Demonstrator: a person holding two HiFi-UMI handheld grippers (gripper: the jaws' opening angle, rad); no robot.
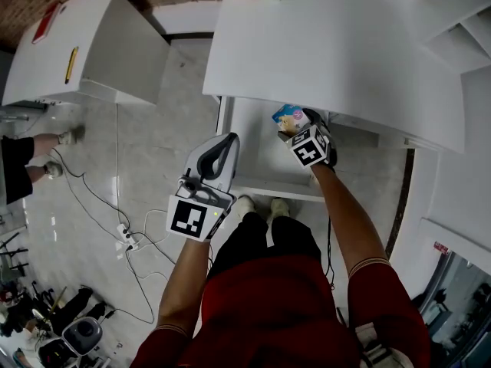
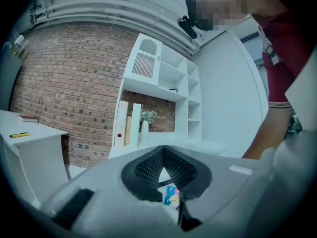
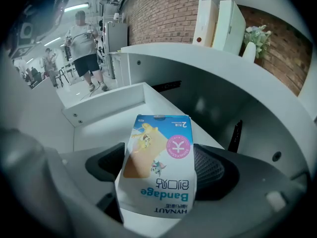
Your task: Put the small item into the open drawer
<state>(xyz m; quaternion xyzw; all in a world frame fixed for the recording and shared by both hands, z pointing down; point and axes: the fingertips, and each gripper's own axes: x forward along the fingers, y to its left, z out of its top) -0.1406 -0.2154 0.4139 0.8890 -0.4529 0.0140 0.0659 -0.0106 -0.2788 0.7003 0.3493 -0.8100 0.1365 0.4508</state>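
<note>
The small item is a blue and white bandage box [image 1: 290, 118] [image 3: 158, 167]. My right gripper [image 1: 297, 129] [image 3: 158, 155] is shut on it and holds it over the open white drawer [image 1: 257, 156] [image 3: 106, 103], near the drawer's back under the desk top. My left gripper [image 1: 229, 142] [image 2: 163, 151] hangs at the drawer's front left corner, jaws together with nothing between them. Through the small gap under its pads, the left gripper view shows the bandage box [image 2: 172, 196].
A white desk top [image 1: 330, 44] overhangs the drawer. Another white desk [image 1: 69, 37] stands at the left. A power strip and cables [image 1: 126, 238] lie on the floor. A person's feet [image 1: 55, 153] show at far left. White shelves [image 2: 163, 83] rise behind the desk.
</note>
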